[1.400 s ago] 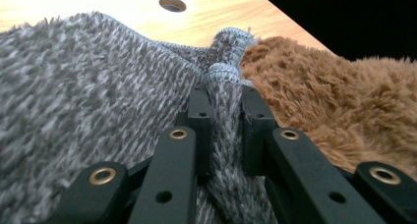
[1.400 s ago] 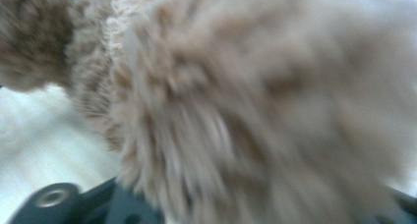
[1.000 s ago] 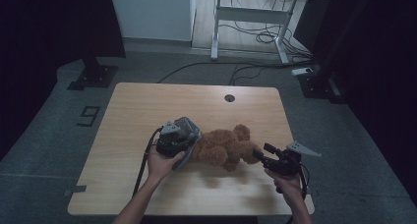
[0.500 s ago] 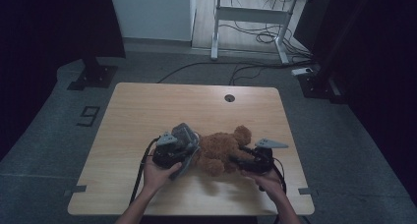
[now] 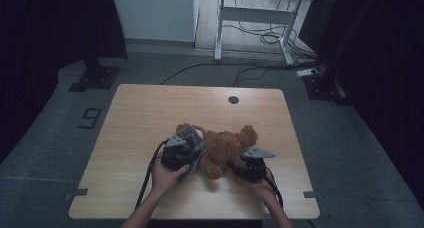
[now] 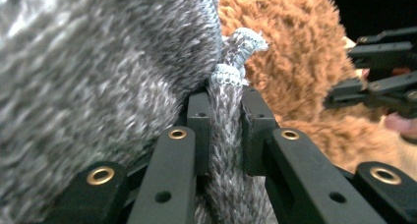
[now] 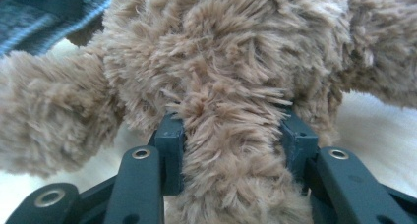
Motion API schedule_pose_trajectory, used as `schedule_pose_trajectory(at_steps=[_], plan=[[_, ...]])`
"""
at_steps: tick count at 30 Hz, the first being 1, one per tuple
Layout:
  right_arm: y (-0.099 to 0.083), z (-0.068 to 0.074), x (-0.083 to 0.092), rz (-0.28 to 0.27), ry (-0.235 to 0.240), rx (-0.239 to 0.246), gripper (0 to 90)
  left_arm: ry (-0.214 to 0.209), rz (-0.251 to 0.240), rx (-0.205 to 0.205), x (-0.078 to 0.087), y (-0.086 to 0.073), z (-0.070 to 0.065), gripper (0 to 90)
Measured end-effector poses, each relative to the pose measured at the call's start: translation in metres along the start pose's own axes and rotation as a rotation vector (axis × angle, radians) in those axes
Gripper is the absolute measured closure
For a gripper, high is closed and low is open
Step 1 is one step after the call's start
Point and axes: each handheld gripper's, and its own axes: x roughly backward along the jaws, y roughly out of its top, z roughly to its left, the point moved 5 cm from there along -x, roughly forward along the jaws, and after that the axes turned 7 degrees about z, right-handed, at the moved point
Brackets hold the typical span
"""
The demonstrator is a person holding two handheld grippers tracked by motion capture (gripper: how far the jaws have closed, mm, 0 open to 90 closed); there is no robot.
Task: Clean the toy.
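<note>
A brown teddy bear (image 5: pixel 225 148) lies on the wooden table (image 5: pixel 150 103) near its front edge. A grey knitted garment (image 5: pixel 192 135) sits over the bear's left end. My left gripper (image 5: pixel 187 148) is shut on a fold of that grey knit (image 6: pixel 98 76), pinched between its pads (image 6: pixel 225 111), with the bear's fur (image 6: pixel 295 62) just beyond. My right gripper (image 5: pixel 236 166) comes in from the bear's right side. Its jaws have just been closing, and a furry limb of the bear (image 7: pixel 221 62) fills the gap (image 7: pixel 231 130), both pads pressing into the fur. The right gripper (image 6: pixel 378 71) also appears in the left gripper view.
A round cable hole (image 5: pixel 233 99) sits near the table's far edge. Beyond the table are a white desk frame (image 5: pixel 260 18), floor cables (image 5: pixel 260 38) and black stand bases (image 5: pixel 95 78). A floor marking (image 5: pixel 90 117) lies left of the table.
My right gripper has moved left and down to the bear and closed on one of its limbs. The left gripper has kept its grip on the grey knit and barely moved.
</note>
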Motion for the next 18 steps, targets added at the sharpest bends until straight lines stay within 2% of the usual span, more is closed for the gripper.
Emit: schedule_pose_trajectory(at_steps=[3, 6, 8, 11, 14, 16, 18], plan=[[0.001, -0.004, -0.001, -0.023, 0.02, -0.008, 55.4, -0.011, -0.04, -0.04, 0.004, 0.019, -0.016, 78.1], [-0.001, -0.005, 0.001, -0.047, 0.038, -0.011, 54.9, -0.03, -0.061, -0.098, -0.002, 0.042, -0.041, 78.1], [-0.002, -0.007, 0.003, -0.06, 0.038, -0.013, 54.6, -0.052, -0.058, -0.124, -0.014, 0.054, -0.059, 78.1], [-0.003, -0.01, 0.006, -0.073, 0.035, -0.025, 54.5, -0.072, -0.011, -0.157, -0.045, 0.062, -0.082, 77.9], [-0.006, -0.012, 0.008, -0.086, 0.028, -0.033, 55.2, -0.045, 0.044, -0.165, -0.076, 0.057, -0.088, 77.8], [-0.009, -0.013, 0.008, -0.085, 0.014, -0.026, 57.0, -0.048, 0.026, -0.154, -0.083, 0.053, -0.083, 78.2], [-0.011, -0.014, 0.009, -0.099, 0.019, -0.032, 58.5, -0.045, 0.004, -0.143, -0.08, 0.051, -0.078, 78.6]])
